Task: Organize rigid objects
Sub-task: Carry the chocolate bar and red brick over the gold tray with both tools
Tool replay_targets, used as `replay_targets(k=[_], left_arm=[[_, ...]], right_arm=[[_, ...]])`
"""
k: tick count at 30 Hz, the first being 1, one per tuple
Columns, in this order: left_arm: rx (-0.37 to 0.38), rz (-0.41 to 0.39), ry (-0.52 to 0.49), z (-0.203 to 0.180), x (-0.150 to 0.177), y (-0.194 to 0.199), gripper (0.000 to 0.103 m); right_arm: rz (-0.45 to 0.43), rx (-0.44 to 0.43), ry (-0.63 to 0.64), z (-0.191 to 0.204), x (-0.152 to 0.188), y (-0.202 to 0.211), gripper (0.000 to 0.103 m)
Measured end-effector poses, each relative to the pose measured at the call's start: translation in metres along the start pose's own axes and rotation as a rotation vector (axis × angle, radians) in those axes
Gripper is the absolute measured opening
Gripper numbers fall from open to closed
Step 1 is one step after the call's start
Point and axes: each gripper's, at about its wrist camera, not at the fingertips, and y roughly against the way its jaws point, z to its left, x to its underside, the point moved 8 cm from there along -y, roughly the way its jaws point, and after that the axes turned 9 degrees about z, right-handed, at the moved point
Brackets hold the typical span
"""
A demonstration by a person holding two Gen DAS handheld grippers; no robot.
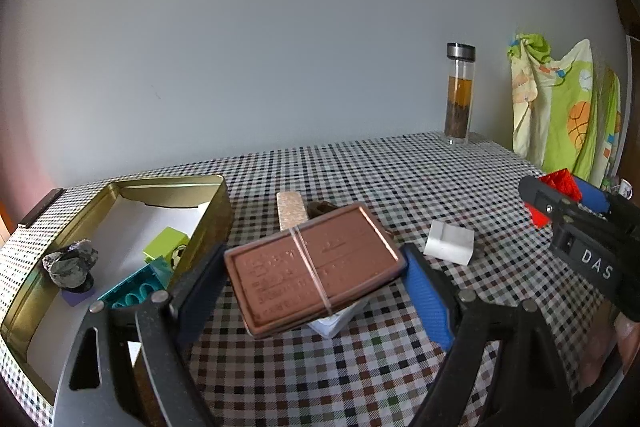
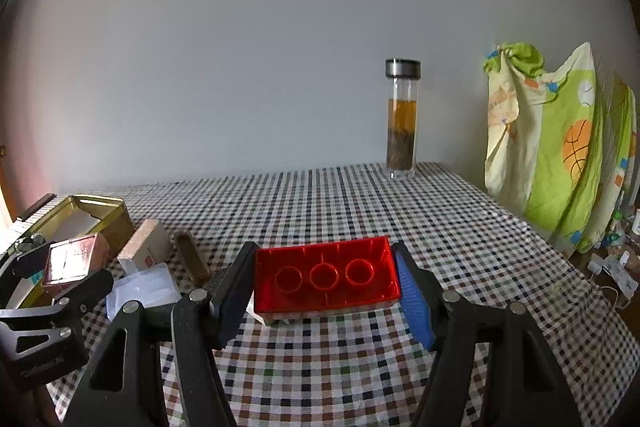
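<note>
A: Start with the biggest thing. What do the cameras see?

B: A table under a checked cloth [image 2: 360,195]. On its left side sits an open gold tin [image 1: 208,223], and I'll place everything from that tin. Far to the tin's right, at the back edge by the wall, a glass bottle [image 2: 402,119] of amber liquid stands upright. Beyond that, off the table, a green patterned cloth [image 2: 560,147] hangs.

A: And the tools?

B: The left gripper [image 1: 316,279] sits just right of the tin, its jaws clamped on the two ends of a flat copper-coloured tin [image 1: 312,267] with a rubber band around it. That tin is tilted and lifted above a white box [image 1: 332,323] on the cloth. The right gripper [image 2: 324,283] is well to the tin's right, jaws pressed on both ends of a red building brick [image 2: 326,275], held with its hollow side and three rings facing the camera.

A: What's inside the gold tin?

B: A grey rock [image 1: 70,263] on a purple piece, a teal brick [image 1: 136,287], and a lime-green block [image 1: 166,245].

A: Anything loose?

B: Right of the tin: a cork-faced block [image 2: 146,247], a clear plastic case [image 2: 144,291], a small dark brown bar [image 2: 192,259], and a white cube [image 1: 450,242].
</note>
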Motion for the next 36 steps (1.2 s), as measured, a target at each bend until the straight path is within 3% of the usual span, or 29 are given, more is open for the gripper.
replay_targets(k=[15, 36], left_arm=[[-0.003, -0.044, 0.012, 0.014, 0.006, 0.018, 0.086], [-0.022, -0.069, 0.060, 0.058, 0.017, 0.039, 0.086]], right_arm=[[-0.042, -0.039, -0.009, 0.013, -0.003, 0.009, 0.068], [-0.058, -0.107, 0.085, 0.076, 0.004, 0.024, 0.068]])
